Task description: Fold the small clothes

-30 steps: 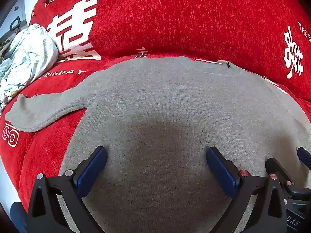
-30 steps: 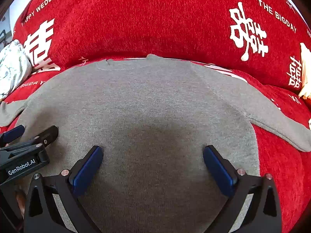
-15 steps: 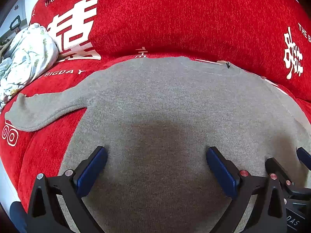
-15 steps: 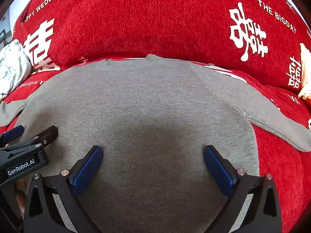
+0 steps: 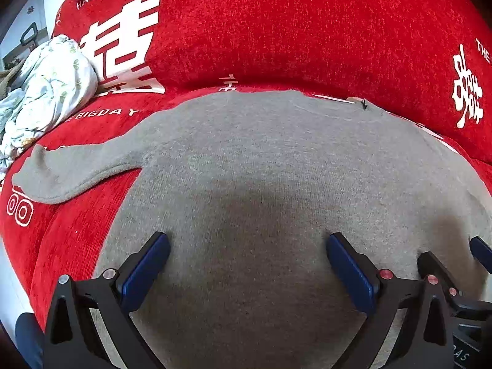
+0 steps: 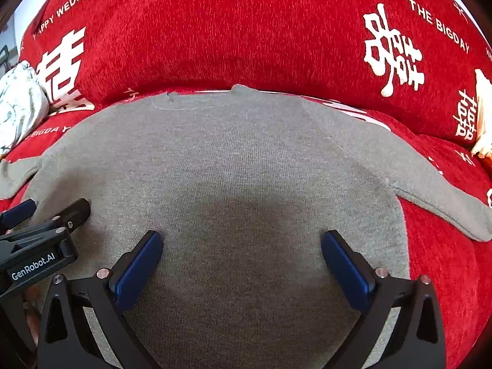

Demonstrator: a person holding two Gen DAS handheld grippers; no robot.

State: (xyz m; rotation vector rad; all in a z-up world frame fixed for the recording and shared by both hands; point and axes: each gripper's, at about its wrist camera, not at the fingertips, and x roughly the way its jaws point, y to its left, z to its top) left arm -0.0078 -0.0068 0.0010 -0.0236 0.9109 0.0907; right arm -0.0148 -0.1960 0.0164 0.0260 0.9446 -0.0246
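Note:
A small grey knit sweater [image 5: 261,160] lies flat on a red sofa seat, neckline toward the backrest. Its left sleeve [image 5: 67,169] stretches out to the left. In the right wrist view the sweater [image 6: 240,153] fills the middle and its right sleeve [image 6: 439,190] stretches out to the right. My left gripper [image 5: 246,258] is open and empty over the sweater's lower body. My right gripper [image 6: 240,255] is open and empty beside it, over the same lower body. The sweater's hem is hidden below both views.
The red sofa backrest [image 5: 276,30] with white lettering rises behind the sweater. A crumpled white floral cloth [image 5: 46,92] lies at the far left of the seat. A pale object [image 6: 482,117] shows at the right edge. The right gripper's finger [image 5: 442,273] shows in the left view.

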